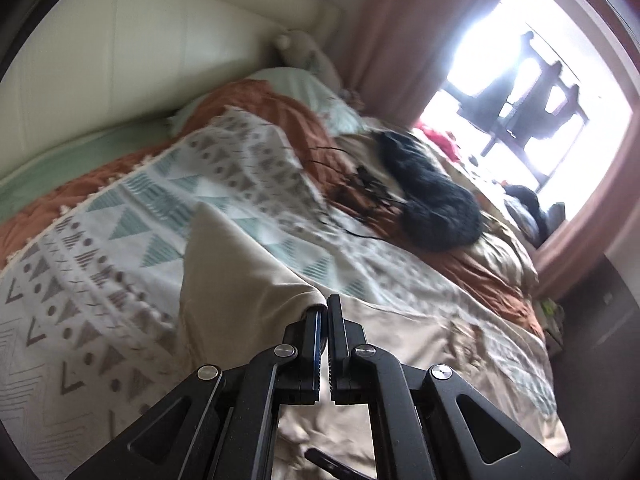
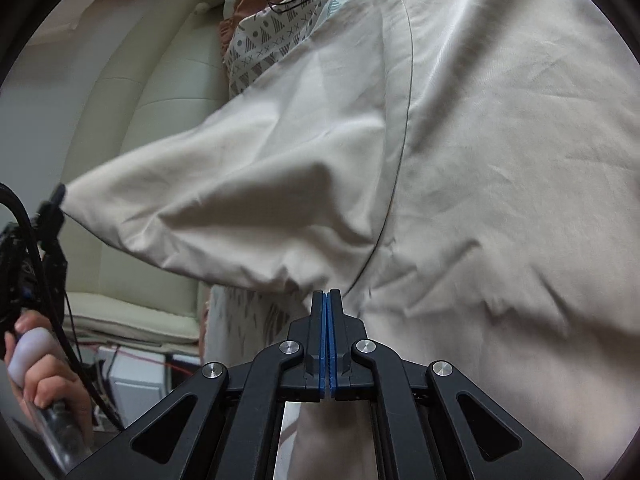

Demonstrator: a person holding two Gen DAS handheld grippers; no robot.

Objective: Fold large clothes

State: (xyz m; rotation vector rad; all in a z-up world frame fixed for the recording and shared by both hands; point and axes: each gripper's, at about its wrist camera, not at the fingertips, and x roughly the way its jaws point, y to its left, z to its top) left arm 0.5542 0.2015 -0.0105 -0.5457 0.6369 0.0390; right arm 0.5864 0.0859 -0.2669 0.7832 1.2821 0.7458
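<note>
A bed [image 1: 400,284] with a patterned blanket [image 1: 120,248] is stretching toward a bright window [image 1: 532,92], with a dark garment [image 1: 436,204] lying on it. You are pinching the end of the beige garment's [image 2: 480,160] sleeve [image 1: 224,276] in your left tongs [image 1: 325,305], fully closed on the cloth and holding it up off the blanket. Your right tongs [image 2: 327,294] are pressing fully closed at the sleeve's underarm seam, though whether they are catching any cloth there is hard to tell, while your left hand [image 2: 44,376] is showing at that view's edge.
</note>
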